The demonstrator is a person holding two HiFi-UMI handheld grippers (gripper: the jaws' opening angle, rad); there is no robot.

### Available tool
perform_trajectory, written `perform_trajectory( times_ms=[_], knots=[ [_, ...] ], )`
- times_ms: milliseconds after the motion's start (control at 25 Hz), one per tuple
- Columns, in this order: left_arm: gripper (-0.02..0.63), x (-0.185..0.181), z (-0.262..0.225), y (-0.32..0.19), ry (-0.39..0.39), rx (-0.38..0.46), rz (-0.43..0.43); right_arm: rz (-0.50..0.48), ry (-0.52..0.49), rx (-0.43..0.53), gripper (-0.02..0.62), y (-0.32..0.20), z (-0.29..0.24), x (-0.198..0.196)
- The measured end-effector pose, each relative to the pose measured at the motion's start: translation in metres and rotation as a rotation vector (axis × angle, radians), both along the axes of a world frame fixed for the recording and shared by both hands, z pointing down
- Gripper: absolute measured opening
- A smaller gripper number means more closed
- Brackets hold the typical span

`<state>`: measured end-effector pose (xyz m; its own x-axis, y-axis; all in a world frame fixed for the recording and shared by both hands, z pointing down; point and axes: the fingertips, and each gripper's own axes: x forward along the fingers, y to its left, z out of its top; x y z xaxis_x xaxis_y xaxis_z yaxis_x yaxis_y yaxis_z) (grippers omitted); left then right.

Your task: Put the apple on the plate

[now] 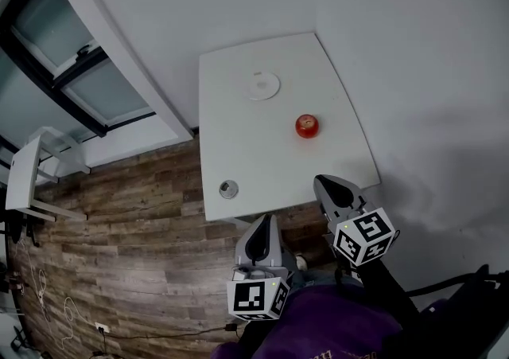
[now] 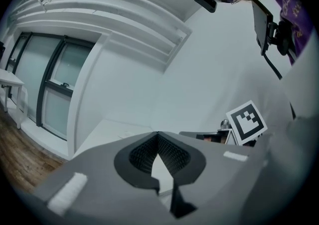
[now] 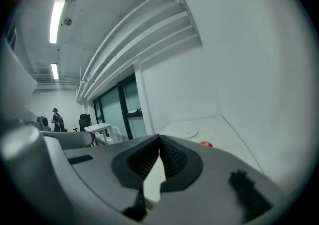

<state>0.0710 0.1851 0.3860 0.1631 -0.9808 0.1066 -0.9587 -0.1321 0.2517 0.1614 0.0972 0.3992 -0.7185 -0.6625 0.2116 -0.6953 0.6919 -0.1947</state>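
A red apple (image 1: 307, 126) rests on the right half of the small white table (image 1: 238, 150). A white plate (image 1: 262, 85) lies at the table's far middle, apart from the apple. Both grippers hover short of the table's near edge. My left gripper (image 1: 265, 219) is shut and holds nothing; its tips meet in the left gripper view (image 2: 158, 133). My right gripper (image 1: 322, 181) is also shut and holds nothing, with its tip over the near right corner. The right gripper view (image 3: 159, 136) shows the apple (image 3: 206, 144) just past the jaws and the plate (image 3: 189, 132) farther off.
A small round metal object (image 1: 228, 189) sits near the table's front left corner. White walls close in behind and to the right of the table. A glass door (image 1: 71, 63) and wooden floor (image 1: 119, 246) are at the left, with another white desk (image 1: 24, 170) there.
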Motion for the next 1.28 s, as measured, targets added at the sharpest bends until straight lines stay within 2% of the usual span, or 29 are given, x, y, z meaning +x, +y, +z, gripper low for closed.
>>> perform_trajectory(
  times_ms=[280,680,1280],
  knots=[
    [0.006,-0.02,0.002,-0.045,0.005,0.015,0.038,0.025,0.02,0.006,0.011,-0.041,0.004,-0.016],
    [0.006,-0.071,-0.009,-0.12,0.005,0.025,0.076,0.089,0.041,0.021,0.011,-0.109,-0.003,-0.054],
    [0.006,-0.117,0.004,-0.198,0.032,-0.012,0.147,0.204,0.108,-0.031,0.011,-0.184,0.019,-0.067]
  ],
)
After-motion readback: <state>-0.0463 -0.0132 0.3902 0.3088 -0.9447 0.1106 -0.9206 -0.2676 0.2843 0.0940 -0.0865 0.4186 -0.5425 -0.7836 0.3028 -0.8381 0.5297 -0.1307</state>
